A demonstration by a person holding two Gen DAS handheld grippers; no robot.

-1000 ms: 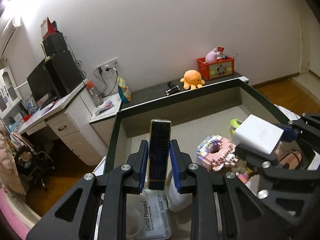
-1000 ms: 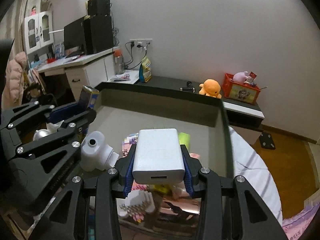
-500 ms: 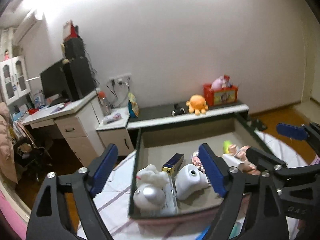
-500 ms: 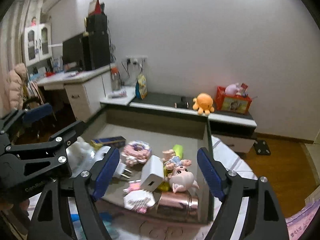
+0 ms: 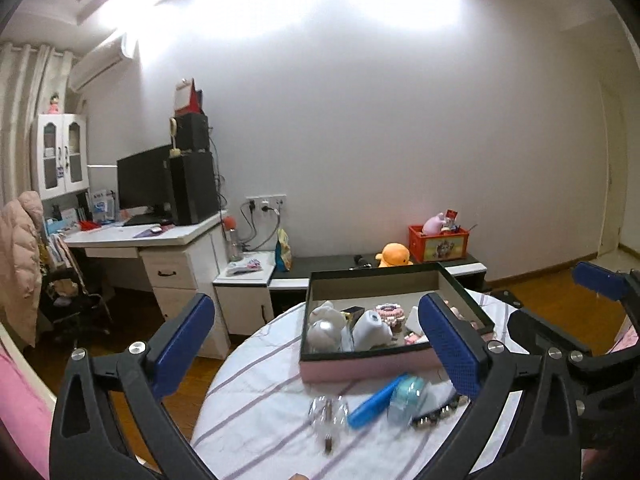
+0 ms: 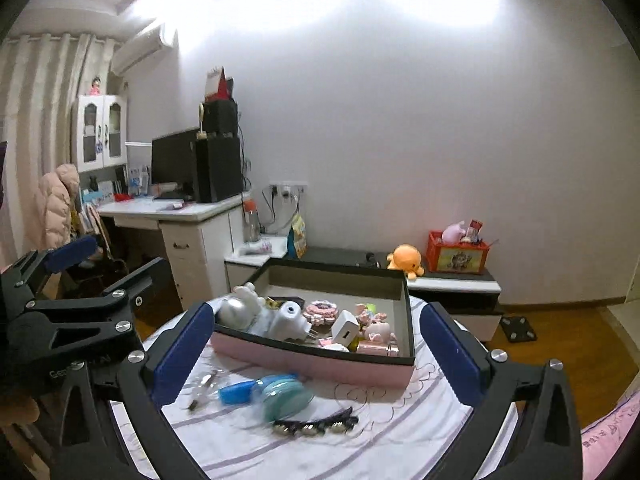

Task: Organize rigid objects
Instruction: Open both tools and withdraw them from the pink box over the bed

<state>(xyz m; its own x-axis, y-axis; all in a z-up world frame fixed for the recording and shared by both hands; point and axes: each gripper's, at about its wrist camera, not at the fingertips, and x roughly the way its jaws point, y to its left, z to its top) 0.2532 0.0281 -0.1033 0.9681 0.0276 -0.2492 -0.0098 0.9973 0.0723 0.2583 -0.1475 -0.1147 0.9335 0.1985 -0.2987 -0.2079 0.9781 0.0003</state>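
Left gripper (image 5: 320, 344) gapes empty before the pink box (image 5: 372, 366).

Left gripper (image 5: 320, 344) and right gripper (image 6: 316, 344), jaws wide apart, empty.

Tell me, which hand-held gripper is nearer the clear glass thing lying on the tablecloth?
Left, probably. The clear glass thing lies between the open fingers of the left hand-held gripper, slightly right of center. For the right hand-held gripper, it sits at the left finger's edge.

You see ceiling glare washing the white wall (image 5: 360, 120) at twelve o'clock; fisheye bending and dark vignetting at every rim; near tabletop items motion-blurred.
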